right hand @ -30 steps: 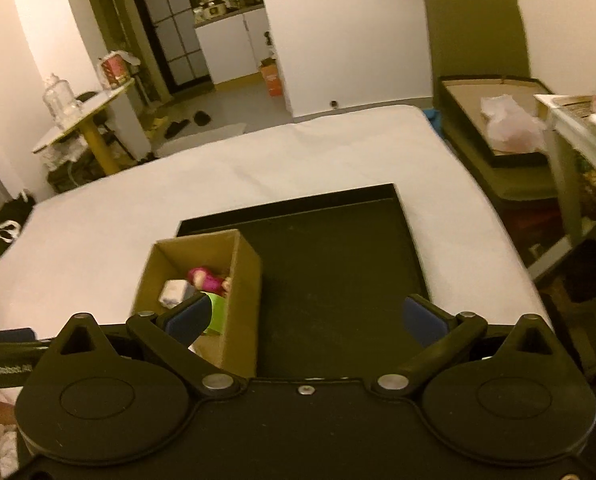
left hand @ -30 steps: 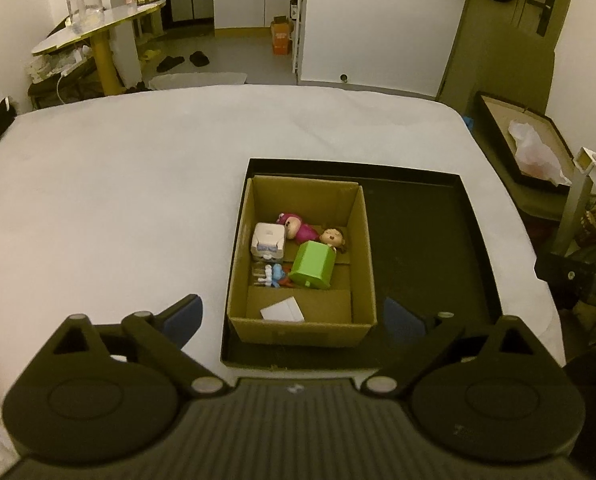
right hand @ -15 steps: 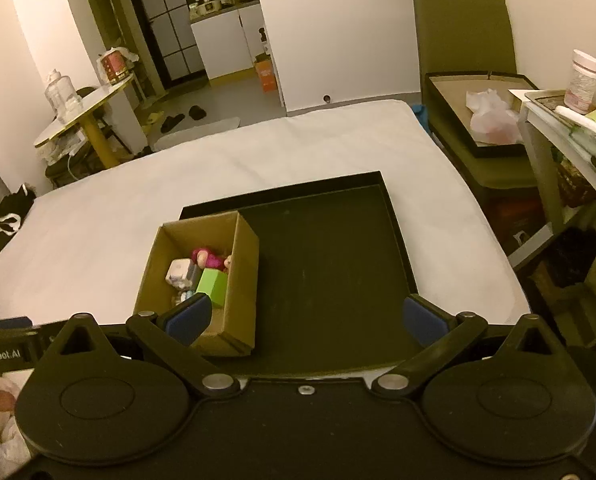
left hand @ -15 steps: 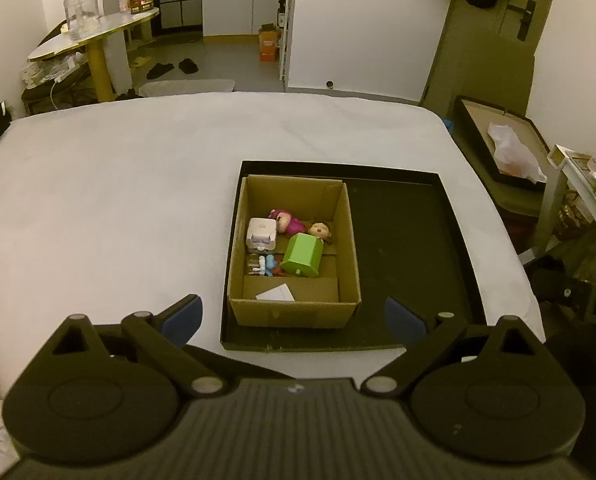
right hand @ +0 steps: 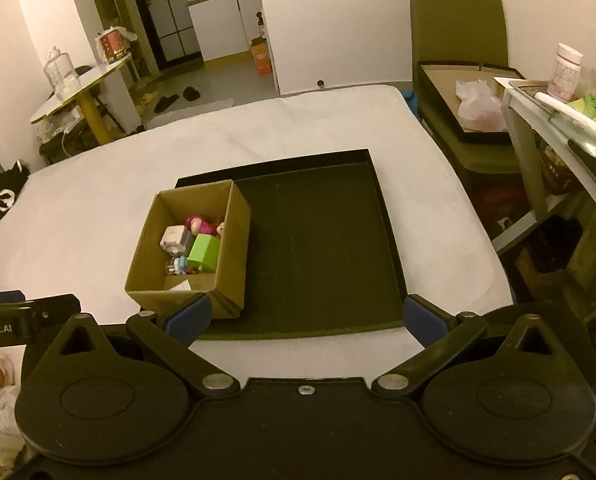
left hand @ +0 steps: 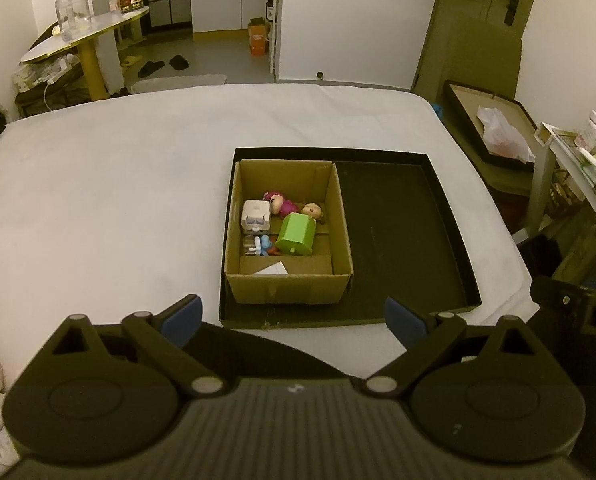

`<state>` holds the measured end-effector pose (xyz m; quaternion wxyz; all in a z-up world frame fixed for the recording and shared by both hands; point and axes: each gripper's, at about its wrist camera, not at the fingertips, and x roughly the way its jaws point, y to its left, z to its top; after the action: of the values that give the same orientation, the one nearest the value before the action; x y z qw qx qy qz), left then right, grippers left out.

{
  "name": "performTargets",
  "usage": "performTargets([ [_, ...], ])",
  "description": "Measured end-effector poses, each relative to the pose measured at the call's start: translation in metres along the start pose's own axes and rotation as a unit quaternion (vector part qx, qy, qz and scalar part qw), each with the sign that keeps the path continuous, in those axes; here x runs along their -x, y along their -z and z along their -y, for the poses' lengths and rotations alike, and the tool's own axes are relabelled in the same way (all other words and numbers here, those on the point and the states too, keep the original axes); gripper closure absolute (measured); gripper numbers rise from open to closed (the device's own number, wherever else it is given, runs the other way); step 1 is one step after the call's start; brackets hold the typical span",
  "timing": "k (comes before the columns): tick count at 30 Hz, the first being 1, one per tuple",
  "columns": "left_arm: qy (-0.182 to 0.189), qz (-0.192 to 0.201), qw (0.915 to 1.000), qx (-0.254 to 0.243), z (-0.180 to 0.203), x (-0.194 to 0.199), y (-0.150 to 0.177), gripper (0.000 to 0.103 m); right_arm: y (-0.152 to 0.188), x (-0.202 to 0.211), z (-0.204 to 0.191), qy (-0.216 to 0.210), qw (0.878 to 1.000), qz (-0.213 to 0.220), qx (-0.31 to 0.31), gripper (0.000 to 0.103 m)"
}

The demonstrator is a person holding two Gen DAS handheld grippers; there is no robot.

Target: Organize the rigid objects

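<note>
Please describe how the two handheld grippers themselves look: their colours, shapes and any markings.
Both are matte black. The left gripper has two round discs, triangular link arms with silver pivot pins, blue pads on its fingertips and a ribbed grey body. The right gripper has the same discs, links and blue pads, but a smooth black body with one centre screw. White lettering "Robot.AI" shows on a black part at the right view's left edge.

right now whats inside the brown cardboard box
The brown cardboard box holds a green hexagonal container on its side, a white cube, a pink figure, a small doll head, blue-and-white bits and a white card. Whatever lies beneath them is hidden.
</note>
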<state>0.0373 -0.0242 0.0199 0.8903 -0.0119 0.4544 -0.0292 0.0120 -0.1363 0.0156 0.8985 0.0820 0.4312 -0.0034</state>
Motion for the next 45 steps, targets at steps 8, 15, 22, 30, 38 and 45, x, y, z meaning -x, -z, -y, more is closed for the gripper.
performTargets([
  [8,0.002,0.008,0.9999,-0.01,0.004,0.012,0.005,0.006,0.001,0.013,-0.008,-0.005,1.0,0.01,0.011,0.0],
  [15,0.005,0.009,0.9998,-0.014,0.007,0.014,0.006,0.006,0.001,0.016,-0.011,-0.003,1.0,0.012,0.012,0.0],
  [22,0.005,0.012,0.9998,-0.017,0.008,0.017,0.007,0.006,0.001,0.017,-0.011,-0.002,1.0,0.009,0.014,0.0],
  [30,0.006,0.013,0.9997,-0.018,0.008,0.018,0.007,0.006,0.0,0.017,-0.011,0.001,1.0,0.009,0.011,0.0],
  [38,0.006,0.014,0.9997,-0.016,0.008,0.019,0.006,0.006,0.0,0.018,-0.008,0.004,1.0,0.012,0.009,0.0],
  [45,0.007,0.015,0.9997,-0.018,0.009,0.021,0.006,0.006,0.0,0.018,-0.007,0.004,1.0,0.013,0.008,0.0],
])
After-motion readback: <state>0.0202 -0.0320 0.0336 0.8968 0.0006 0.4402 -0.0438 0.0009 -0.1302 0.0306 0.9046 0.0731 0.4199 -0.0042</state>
